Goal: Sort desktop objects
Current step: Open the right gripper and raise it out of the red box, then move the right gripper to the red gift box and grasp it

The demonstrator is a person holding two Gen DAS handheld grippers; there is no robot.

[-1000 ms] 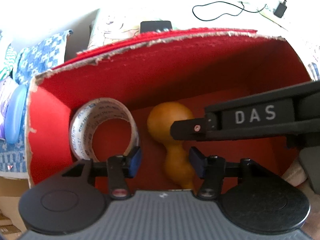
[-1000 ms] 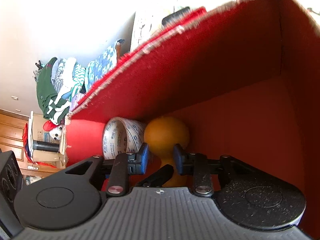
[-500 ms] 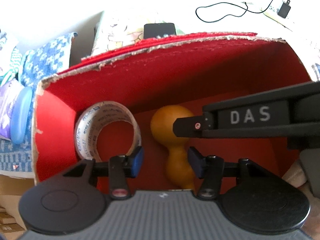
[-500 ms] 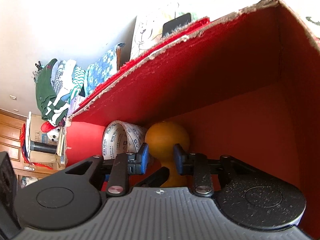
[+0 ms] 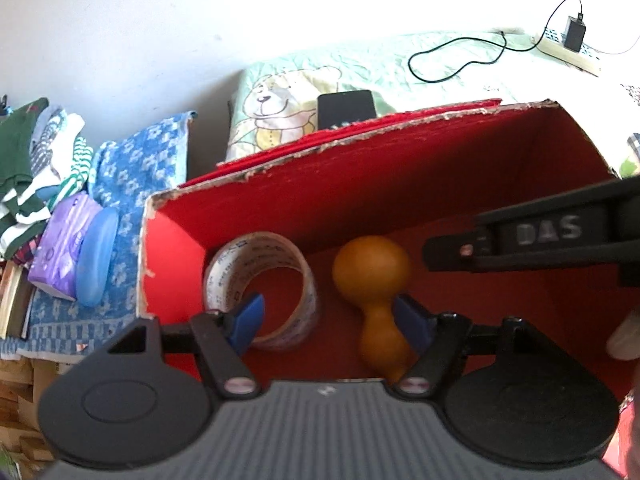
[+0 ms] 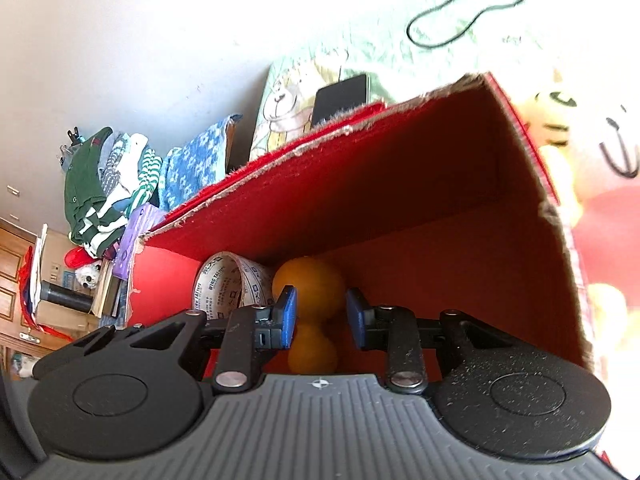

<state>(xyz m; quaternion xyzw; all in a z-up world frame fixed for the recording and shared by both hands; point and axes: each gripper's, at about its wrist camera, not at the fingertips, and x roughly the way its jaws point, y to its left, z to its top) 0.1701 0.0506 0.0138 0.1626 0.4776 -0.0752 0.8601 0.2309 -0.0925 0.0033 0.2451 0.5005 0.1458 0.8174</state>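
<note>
Both claws, left (image 5: 327, 323) and right (image 6: 321, 317), have spread open, empty; gourd's (image 6: 310, 300) base hidden.

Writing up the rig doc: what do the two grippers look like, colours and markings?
Both match: the left gripper and right gripper have black linkage arms with silver rivets, two round black discs, a ribbed grey body, and blue pads on the fingers. In the left wrist view the right gripper's black side bears grey "DAS" lettering. No cables or sleeves are visible.
</note>
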